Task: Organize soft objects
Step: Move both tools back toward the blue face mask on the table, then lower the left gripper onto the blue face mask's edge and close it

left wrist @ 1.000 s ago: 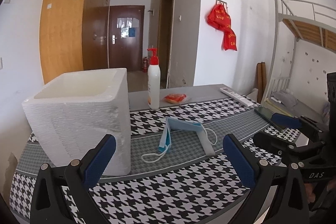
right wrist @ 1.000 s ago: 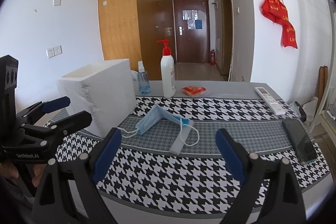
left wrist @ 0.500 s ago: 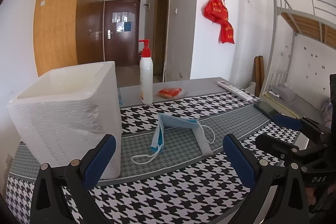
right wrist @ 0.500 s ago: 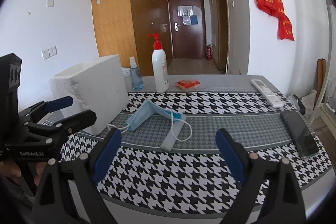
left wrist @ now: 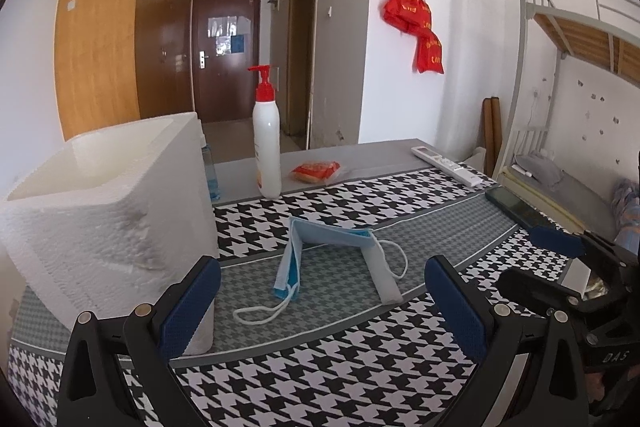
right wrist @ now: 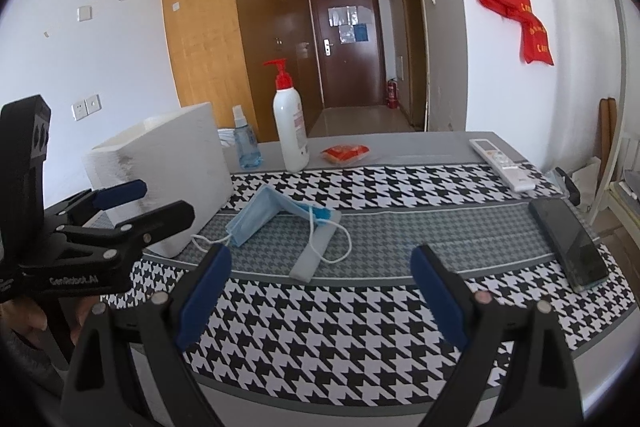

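Observation:
A blue face mask (left wrist: 332,251) (right wrist: 280,219) lies bent like a tent on the houndstooth tablecloth, its white ear loops trailing on the cloth. To its left stands a white foam box (left wrist: 108,211) (right wrist: 160,167), open at the top. My left gripper (left wrist: 320,303) hovers open just short of the mask, nothing between its blue pads. My right gripper (right wrist: 320,287) is also open and empty, a little nearer the table's front edge. Each gripper shows in the other's view: the right gripper (left wrist: 560,267) at the right, the left gripper (right wrist: 128,211) at the left.
A white pump bottle (left wrist: 266,143) with a red top, a small spray bottle (right wrist: 244,143) and an orange packet (left wrist: 316,171) stand at the back. A white remote (right wrist: 502,163) and a dark phone (right wrist: 576,247) lie to the right. A bunk bed (left wrist: 560,67) stands beyond.
Both grippers have moved forward and tilted toward the mask, which now looks larger and closer. Both stay open. The mask and box have not moved.

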